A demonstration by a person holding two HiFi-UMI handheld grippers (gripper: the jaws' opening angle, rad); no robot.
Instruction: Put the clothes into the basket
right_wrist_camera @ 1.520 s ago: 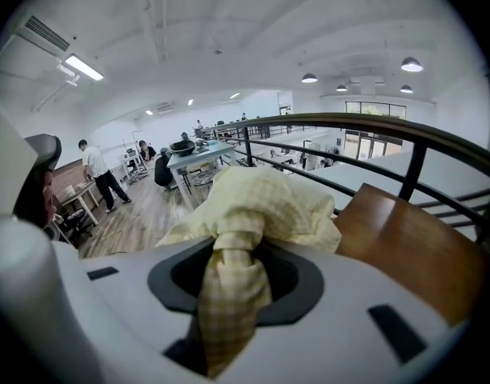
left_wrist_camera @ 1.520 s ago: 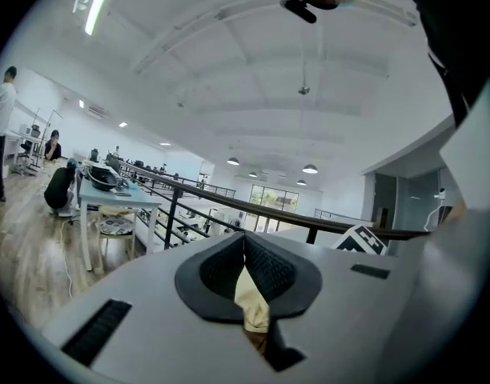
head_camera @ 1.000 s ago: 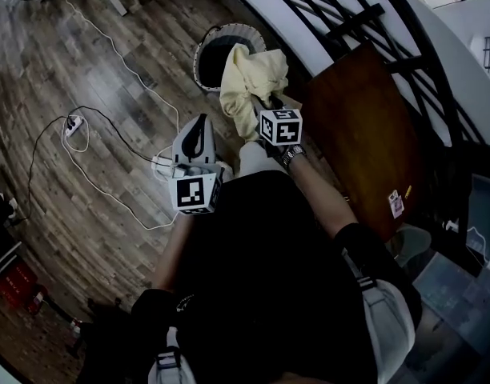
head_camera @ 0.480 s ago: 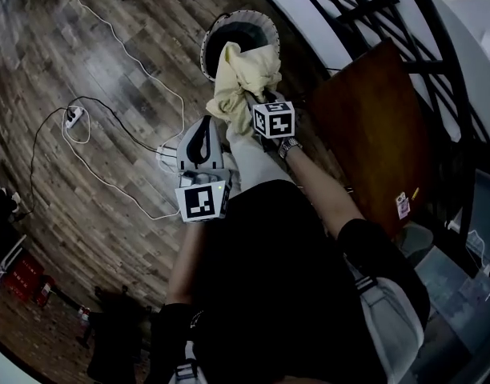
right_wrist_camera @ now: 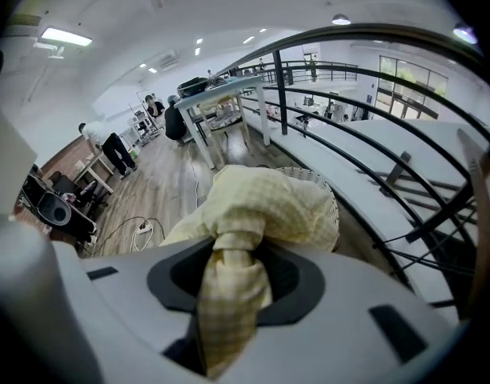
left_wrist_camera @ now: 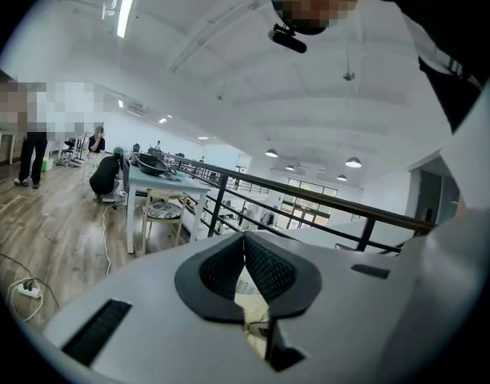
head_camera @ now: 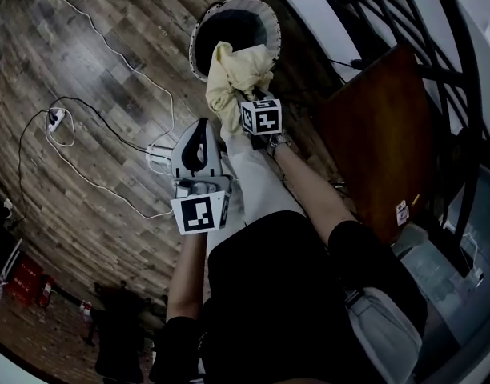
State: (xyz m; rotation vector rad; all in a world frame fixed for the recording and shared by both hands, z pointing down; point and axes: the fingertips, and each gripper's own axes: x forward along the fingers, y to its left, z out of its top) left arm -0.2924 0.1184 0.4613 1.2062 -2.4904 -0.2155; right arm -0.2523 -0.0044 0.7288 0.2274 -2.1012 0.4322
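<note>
So your yellow checked cloth [right_wrist_camera: 253, 214] is bunched into a fat wad, and a twisted tail of it runs right down between the jaws of your right gripper [right_wrist_camera: 233, 274]. They're clamped on that tail, with the big puffy part sticking out past the tips. From the head view the cloth [head_camera: 233, 82] sits over the near rim of the basket [head_camera: 198, 42], with the right gripper [head_camera: 247, 98] just on your side of it. I can't tell whether the fabric is touching the rim or only hanging above it. The basket is the round white woven one with the dark inside, standing on the wood floor [head_camera: 109, 78] close to the black railing [head_camera: 405, 22].

Your left gripper [head_camera: 201, 126] is beside the right one, a bit nearer to you and apart from the cloth. Its jaws are together at the tips [left_wrist_camera: 245, 242] with nothing pinched between them.

A brown board [head_camera: 381, 134] is off to your right, and a white cable with a power strip [head_camera: 54, 118] trails across the floor to your left.
</note>
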